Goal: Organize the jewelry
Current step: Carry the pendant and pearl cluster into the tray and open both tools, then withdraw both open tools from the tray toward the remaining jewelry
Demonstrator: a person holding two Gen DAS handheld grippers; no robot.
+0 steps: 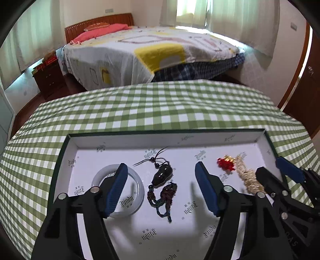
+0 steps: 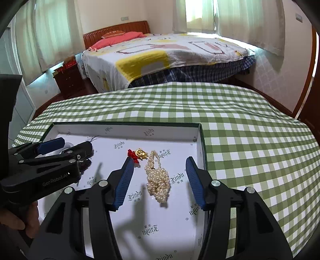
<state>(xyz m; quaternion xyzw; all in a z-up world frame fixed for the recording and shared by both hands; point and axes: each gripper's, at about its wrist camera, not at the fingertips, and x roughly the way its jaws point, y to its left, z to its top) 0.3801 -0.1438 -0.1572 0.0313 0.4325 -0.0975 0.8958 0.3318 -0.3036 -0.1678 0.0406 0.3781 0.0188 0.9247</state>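
Pearl necklace (image 2: 158,177) between open jaws; gold charm (image 2: 141,154) beyond.

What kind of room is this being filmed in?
Most likely a home bedroom: a made bed with a wooden headboard, a bedside cabinet, and curtained windows behind the table's checked cloth.

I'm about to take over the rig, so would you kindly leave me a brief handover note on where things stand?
Left tongs: open, empty, hovering over the pendant.
Right tongs: open, empty, straddling the pearls without gripping.
All four pieces lie in the box: bangle at left, pendant in the middle, red-and-gold charm and pearls at right.
Done: everything is in the box.
Left: I cannot tell; possibly tidying the bunched pearls.
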